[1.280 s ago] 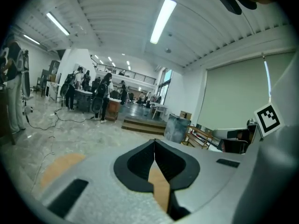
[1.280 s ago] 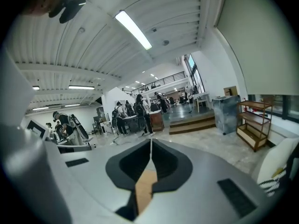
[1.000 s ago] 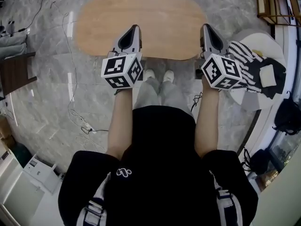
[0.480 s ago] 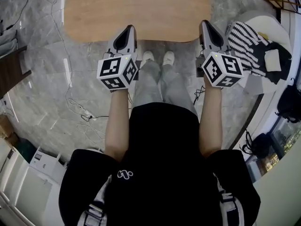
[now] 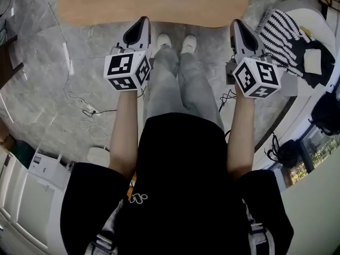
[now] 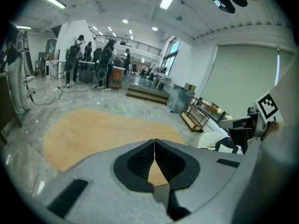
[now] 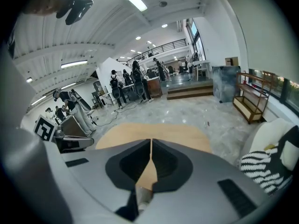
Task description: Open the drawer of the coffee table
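Step in hand: approach. Drawer not yet touched and nothing gripped.

Left gripper (image 5: 142,23) and right gripper (image 5: 237,25) are held side by side, angled forward and down, with the person's legs between them. Both pairs of jaws are pressed together. Each gripper view shows the tips meeting along a thin seam with nothing caught between.

Coffee table (image 5: 154,1) lies straight ahead of both grippers, its near edge just beyond the jaw tips in the head view. Cannot tell whether either tip touches it. The drawer shows in no view. Judged to sit under the top on the near side, hidden by the overhang.

Next move, as judged: go lower than the top's edge and find the drawer front or pull. Part the jaws before closing on it, then draw straight back toward the body. The shoes (image 5: 175,40) stand just short of the table, between the grippers, so room to pull looks tight.

Materials:
- Table top: long oval, pale wood grain, matte, smooth and bare.
- Grippers: grey moulded shells with black ribbed pads.
- Floor (image 5: 42,89): grey veined stone, glossy, with thin cables (image 5: 79,108) outward of the left gripper.
- Outward of the right gripper: black-and-white striped knit (image 5: 281,33) draped on a white rounded seat (image 5: 319,23).
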The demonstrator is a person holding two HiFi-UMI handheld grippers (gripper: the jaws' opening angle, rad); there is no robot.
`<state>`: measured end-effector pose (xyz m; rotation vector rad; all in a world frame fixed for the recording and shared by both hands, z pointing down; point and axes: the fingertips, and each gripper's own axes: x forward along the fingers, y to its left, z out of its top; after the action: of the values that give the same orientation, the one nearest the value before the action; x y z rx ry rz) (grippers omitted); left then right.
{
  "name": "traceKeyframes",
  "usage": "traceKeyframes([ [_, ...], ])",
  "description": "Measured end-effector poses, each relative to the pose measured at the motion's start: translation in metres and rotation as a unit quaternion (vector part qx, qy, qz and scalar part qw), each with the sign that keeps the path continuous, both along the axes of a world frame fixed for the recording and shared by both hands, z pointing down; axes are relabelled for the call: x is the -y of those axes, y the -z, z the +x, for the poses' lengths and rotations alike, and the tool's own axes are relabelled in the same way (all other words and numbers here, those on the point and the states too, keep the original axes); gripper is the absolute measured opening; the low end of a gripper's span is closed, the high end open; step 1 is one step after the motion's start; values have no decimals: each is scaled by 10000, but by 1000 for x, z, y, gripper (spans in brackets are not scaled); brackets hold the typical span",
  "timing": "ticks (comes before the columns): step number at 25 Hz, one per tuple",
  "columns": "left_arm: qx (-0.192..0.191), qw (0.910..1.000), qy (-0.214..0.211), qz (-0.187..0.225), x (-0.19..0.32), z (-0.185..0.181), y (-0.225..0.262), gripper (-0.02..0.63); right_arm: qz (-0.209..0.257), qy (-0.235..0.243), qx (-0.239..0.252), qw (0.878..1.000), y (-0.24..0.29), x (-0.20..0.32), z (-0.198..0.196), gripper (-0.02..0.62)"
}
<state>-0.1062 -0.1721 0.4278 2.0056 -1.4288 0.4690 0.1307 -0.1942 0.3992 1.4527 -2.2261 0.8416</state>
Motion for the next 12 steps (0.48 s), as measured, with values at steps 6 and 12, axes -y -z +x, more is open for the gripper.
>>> traceKeyframes([
  [6, -167, 9996, -187, -164, -21, -1, -50, 11, -353, 37, -63, 9994, -54, -28, -4, 14],
  [12, -68, 9977, -426, -531, -45, -5, -102, 11, -678, 64, -89, 9976, -105, -56, -4, 14],
])
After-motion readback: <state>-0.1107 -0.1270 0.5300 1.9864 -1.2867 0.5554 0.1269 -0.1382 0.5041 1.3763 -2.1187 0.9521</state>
